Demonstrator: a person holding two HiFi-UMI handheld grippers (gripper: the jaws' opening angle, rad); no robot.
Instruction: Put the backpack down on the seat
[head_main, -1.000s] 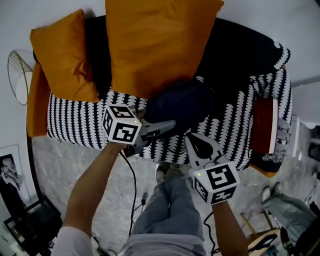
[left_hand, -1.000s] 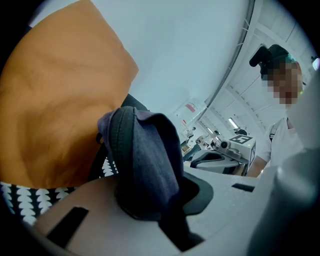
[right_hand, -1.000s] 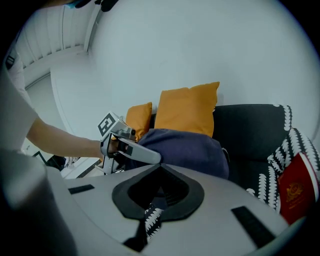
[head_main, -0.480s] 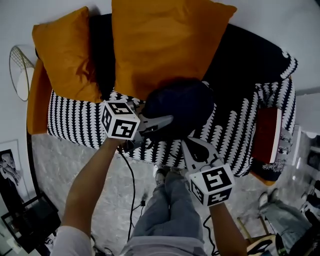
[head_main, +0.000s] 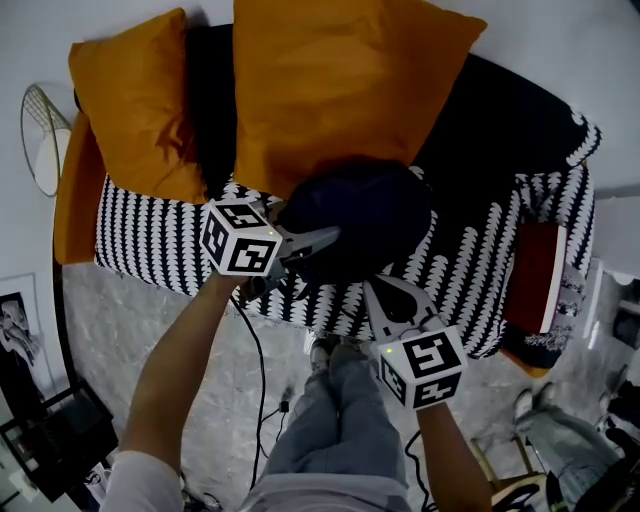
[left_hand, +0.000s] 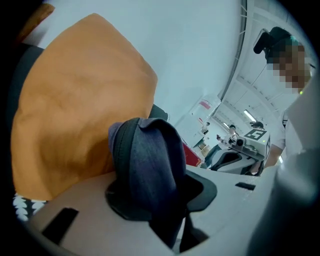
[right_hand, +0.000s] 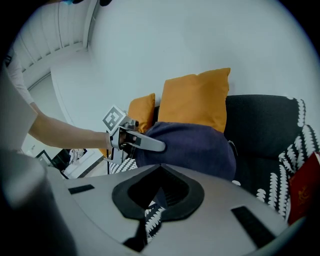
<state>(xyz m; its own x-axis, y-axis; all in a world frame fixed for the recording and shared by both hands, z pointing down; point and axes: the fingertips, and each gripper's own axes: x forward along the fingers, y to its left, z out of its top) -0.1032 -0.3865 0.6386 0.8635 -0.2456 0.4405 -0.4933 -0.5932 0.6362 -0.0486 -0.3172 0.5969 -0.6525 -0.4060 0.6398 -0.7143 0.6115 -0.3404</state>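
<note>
The dark navy backpack (head_main: 358, 212) sits on the black-and-white patterned seat (head_main: 150, 240) of the sofa and leans on the big orange cushion (head_main: 330, 90). My left gripper (head_main: 333, 237) is at the pack's left side. In the left gripper view a fold of its dark fabric (left_hand: 150, 160) still stands in the gap. The jaws have just been opening and now look loose around the fold. My right gripper (head_main: 373, 287) hovers at the seat's front edge, just short of the pack. It is shut and holds nothing, and the seat pattern (right_hand: 152, 217) shows below it.
A smaller orange cushion (head_main: 135, 110) lies at the sofa's left end and a red book (head_main: 535, 275) at its right end. A wire-frame object (head_main: 40, 140) stands left of the sofa. The person's legs (head_main: 335, 420) and a cable (head_main: 262, 370) are on the floor in front.
The backpack has come down and back against the orange cushion. My left gripper went with it toward the sofa back. The right gripper edged a little closer to the seat's front.
</note>
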